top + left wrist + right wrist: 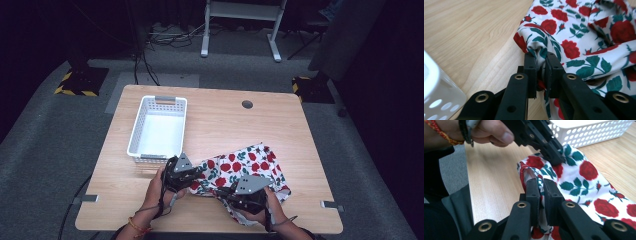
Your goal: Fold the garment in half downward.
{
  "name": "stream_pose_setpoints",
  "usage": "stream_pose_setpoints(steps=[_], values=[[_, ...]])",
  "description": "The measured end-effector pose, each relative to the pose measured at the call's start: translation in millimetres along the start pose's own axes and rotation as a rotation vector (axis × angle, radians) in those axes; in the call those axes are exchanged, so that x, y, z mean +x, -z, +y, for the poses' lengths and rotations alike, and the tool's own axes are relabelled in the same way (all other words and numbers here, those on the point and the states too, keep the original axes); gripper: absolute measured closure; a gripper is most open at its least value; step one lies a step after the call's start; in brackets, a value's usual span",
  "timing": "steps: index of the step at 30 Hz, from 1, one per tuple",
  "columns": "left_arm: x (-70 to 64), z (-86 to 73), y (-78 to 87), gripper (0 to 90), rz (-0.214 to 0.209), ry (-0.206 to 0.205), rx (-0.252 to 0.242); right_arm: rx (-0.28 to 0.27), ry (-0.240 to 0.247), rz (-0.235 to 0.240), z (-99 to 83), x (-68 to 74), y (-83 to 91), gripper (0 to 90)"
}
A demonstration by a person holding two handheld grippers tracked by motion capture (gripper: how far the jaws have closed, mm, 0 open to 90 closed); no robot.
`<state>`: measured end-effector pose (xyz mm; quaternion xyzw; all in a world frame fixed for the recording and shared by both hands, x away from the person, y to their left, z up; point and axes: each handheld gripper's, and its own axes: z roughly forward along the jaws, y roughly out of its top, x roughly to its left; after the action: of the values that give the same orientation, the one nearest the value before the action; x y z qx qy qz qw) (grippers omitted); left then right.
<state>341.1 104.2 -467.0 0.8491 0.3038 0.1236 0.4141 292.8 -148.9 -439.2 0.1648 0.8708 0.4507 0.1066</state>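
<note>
Rose-print cloth (pixel 245 167) is pinched in both my hand-held grippers, left (pixel 541 65) and right (pixel 541 188); folding underway, next lift together.

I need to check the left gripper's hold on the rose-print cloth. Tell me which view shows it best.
The left gripper view: the left gripper has its jaws shut on a bunched fold of the rose-print cloth, close up. The right gripper view shows that gripper side-on at the cloth's edge, its hold less plain. The high view shows it small and from above.

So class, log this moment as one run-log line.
left gripper shut on rose-print cloth | right gripper shut on cloth | white basket empty
</note>
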Motion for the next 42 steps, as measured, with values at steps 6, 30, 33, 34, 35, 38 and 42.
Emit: stream_pose_setpoints(steps=[6,30,33,34,35,38,42], values=[[-3.6,18.3,1.8,81.0,0.02,-0.019,-0.002,-0.019,-0.032,-0.045,-0.4,-9.3,12.2,84.0],[-23.1,109.1,-43.6,76.9,-0.028,-0.07,0.065,-0.099,-0.262,-0.25,-33.4,-67.0,76.6,84.2],[-25.2,114.8,-54.5,71.2,-0.028,-0.075,0.066,-0.114,-0.308,-0.266,-42.2,-74.5,82.9,84.1],[-25.9,115.7,-57.3,68.5,-0.031,-0.077,0.066,-0.118,-0.321,-0.273,-45.0,-76.9,84.9,84.2],[-26.8,115.9,-59.8,64.3,-0.031,-0.078,0.057,-0.121,-0.333,-0.279,-48.0,-79.5,86.9,84.2],[-28.7,114.8,-64.1,51.3,-0.014,-0.069,0.036,-0.125,-0.361,-0.29,-54.1,-84.3,91.0,84.2],[-26.7,108.2,-58.4,31.5,0.007,-0.057,-0.011,-0.114,-0.418,-0.338,-68.7,-96.2,97.0,84.2]])
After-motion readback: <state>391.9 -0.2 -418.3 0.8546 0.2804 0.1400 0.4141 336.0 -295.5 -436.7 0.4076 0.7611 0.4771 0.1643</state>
